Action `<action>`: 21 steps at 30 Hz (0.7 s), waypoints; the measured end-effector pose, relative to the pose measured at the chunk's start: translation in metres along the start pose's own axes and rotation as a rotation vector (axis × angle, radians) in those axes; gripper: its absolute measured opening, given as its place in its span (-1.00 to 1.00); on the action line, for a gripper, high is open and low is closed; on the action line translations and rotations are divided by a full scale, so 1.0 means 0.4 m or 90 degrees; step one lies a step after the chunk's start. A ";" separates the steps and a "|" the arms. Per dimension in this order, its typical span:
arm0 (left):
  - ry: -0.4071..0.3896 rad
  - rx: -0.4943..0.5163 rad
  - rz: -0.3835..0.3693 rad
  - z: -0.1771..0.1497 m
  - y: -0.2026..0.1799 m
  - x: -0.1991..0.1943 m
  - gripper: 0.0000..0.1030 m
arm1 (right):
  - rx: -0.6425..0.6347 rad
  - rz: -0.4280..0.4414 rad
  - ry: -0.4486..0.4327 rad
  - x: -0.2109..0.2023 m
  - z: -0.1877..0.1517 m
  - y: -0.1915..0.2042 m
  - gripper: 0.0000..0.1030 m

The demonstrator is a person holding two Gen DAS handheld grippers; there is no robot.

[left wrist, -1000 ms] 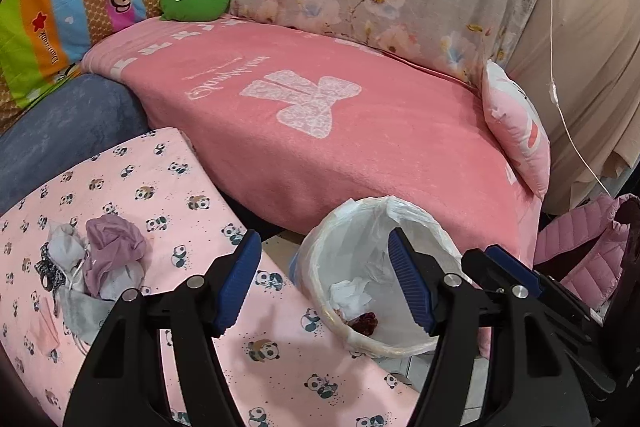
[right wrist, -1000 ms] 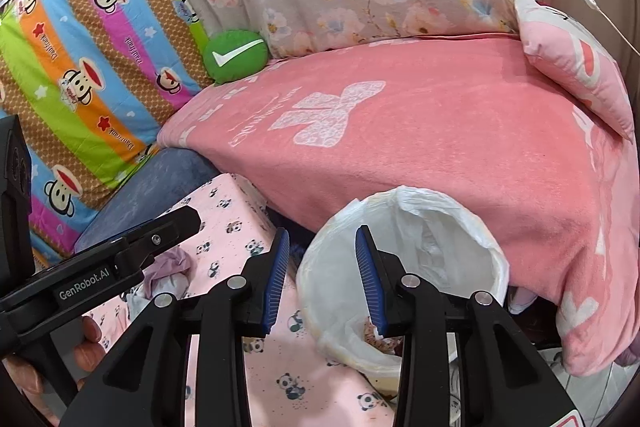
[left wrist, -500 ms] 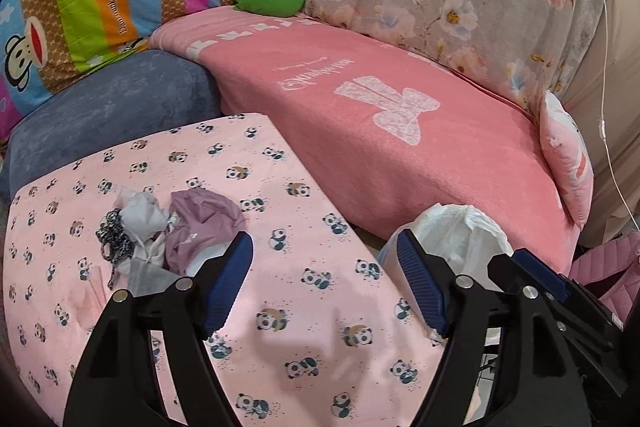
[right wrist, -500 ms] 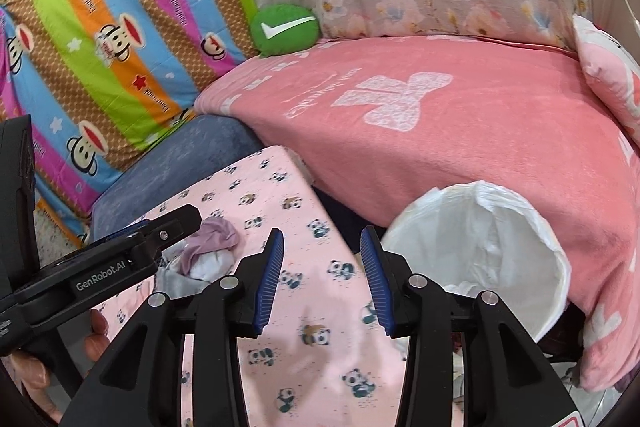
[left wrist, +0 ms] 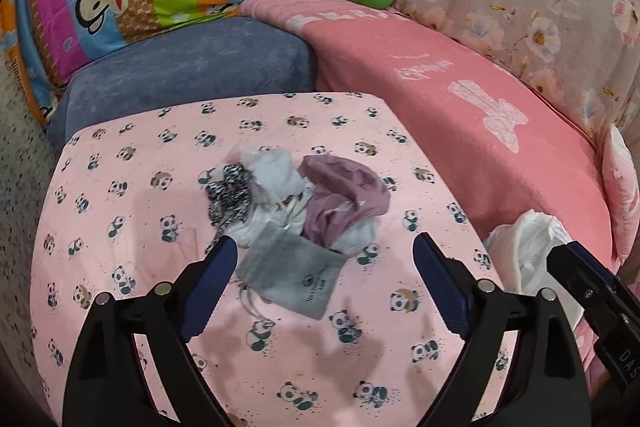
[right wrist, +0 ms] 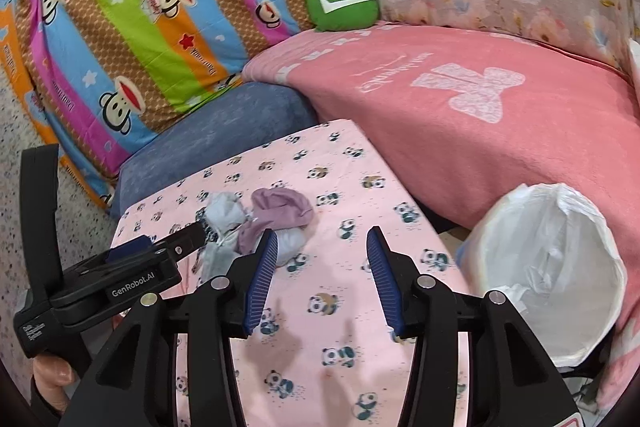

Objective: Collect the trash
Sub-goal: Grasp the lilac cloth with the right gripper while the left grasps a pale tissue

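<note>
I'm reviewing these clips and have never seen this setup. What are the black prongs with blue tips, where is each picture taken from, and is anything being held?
There is no robot: a person holds a two-finger tool in each hand, and a wide-angle camera on each tool looks forward along its fingers. One picture comes from the left gripper, the other from the right gripper. The blue strips are the finger pads. Both grippers are open and hold nothing. The left gripper also shows in the right view, low on the left side. On the panda-print cloth lies a pile of crumpled scraps: white, purple, patterned, and a grey pouch. The left gripper points at it. Beside the cloth stands a bin with a white liner.
</note>
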State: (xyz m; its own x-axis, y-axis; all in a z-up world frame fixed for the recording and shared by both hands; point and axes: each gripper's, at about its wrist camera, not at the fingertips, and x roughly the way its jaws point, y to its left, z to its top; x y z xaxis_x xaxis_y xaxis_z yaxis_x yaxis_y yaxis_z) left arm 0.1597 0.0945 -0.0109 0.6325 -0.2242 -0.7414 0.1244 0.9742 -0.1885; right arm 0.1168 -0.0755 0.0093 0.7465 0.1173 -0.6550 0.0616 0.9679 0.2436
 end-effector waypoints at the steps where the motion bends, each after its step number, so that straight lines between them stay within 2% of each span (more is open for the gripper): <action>1: 0.004 -0.009 0.004 -0.004 0.020 0.004 0.66 | -0.002 0.005 0.005 0.014 -0.002 0.016 -0.07; 12: 0.048 -0.066 0.067 -0.050 0.199 0.064 0.66 | -0.008 0.030 0.048 0.148 -0.022 0.121 -0.06; 15: 0.063 -0.075 0.074 -0.061 0.233 0.089 0.66 | -0.005 0.029 0.061 0.192 -0.020 0.136 -0.05; 18: 0.081 -0.085 0.080 -0.071 0.267 0.116 0.66 | -0.001 0.022 0.068 0.235 -0.015 0.144 0.06; 21: 0.097 -0.091 0.084 -0.080 0.294 0.142 0.65 | -0.006 0.015 0.080 0.284 -0.007 0.159 0.07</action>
State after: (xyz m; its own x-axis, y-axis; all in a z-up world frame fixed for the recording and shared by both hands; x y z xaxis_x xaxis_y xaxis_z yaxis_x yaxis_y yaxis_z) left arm 0.1857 0.1955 -0.0959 0.5117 -0.1068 -0.8525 -0.0677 0.9842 -0.1639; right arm 0.2036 0.0001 -0.0517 0.6590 0.1662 -0.7336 0.0385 0.9665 0.2536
